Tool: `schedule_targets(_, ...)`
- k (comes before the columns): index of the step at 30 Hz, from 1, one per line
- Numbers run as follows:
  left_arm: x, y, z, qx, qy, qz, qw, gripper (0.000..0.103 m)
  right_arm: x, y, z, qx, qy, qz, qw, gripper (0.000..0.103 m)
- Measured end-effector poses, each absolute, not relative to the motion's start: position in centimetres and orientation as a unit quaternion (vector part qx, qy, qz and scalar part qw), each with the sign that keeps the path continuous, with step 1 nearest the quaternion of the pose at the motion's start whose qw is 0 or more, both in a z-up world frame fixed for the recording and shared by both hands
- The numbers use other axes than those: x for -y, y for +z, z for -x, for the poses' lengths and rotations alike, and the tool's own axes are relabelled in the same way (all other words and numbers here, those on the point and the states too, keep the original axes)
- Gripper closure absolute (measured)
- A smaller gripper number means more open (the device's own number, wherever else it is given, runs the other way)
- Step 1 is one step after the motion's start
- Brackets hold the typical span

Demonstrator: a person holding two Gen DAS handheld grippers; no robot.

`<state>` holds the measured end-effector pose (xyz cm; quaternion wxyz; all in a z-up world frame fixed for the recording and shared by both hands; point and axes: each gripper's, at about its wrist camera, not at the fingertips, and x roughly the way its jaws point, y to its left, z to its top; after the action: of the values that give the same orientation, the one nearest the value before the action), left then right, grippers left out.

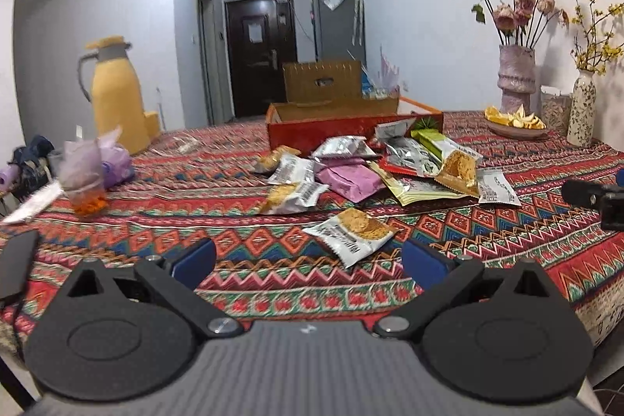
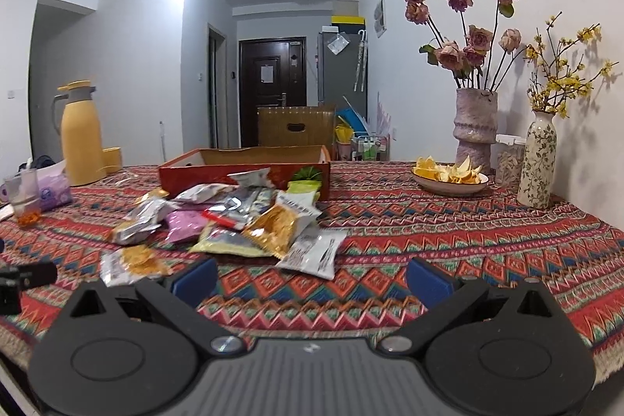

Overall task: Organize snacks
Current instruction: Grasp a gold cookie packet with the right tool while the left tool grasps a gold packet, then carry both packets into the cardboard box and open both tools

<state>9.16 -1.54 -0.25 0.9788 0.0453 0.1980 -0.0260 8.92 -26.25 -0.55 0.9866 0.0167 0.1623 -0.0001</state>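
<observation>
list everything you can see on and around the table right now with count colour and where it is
snack packets: about a dozen, silver, pink, gold, green; loose pile mid-table
red box: one, open, behind the pile
thermos jug: one, yellow, far left
tissue pack: one, purple, left edge
plastic cup: one, clear, beside the tissues
plate of orange peel: one, right side
vases: two, pink with dried roses, white floral with yellow sprigs; far right
tablecloth: one, red patterned
wicker crate: one, brown, behind the table
left gripper: open, empty
right gripper: open, empty
</observation>
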Motion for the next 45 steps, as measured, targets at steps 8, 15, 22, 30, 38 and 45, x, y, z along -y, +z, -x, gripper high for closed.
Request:
schedule_targets(8, 1.7, -0.9, -16.7, -0.244, -0.034, -0.037, 0.968, 0.000, 27.3, -0.8, -15.3, -0.167, 0.041, -0.044, 0.984, 0.000)
schedule_targets(15, -0.8, -0.5, -22.8, -0.267, -0.020, -0.013, 0.963, 0.000, 27.7, -1.4, -20.9, -0.238, 0.078, -0.116, 0.961, 0.005)
schedule_targets(22, -3.0, -1.2, -28.7, -0.315, -0.027, -0.003, 0.949, 0.016, 25.8, -1.2, -25.9, -0.250, 0.071, -0.086, 0.962, 0.029)
schedule_targets(30, -4.3, -2.6, -30.9, -0.339, -0.068, 0.033, 0.938, 0.021, 24.9, -2.4, -29.1, -0.272, 0.056, -0.101, 0.955, 0.047)
schedule_targets(38, -3.1, -3.0, -29.8, -0.339, -0.078, 0.023, 0.937, 0.062, 23.8, -3.2, -29.9, -0.281, 0.060, -0.086, 0.954, 0.049)
schedule_targets(45, -2.8, -1.5, -26.3, -0.324, -0.052, 0.025, 0.944, 0.073, 22.9, -2.6, -27.9, -0.266, 0.089, -0.050, 0.959, 0.060)
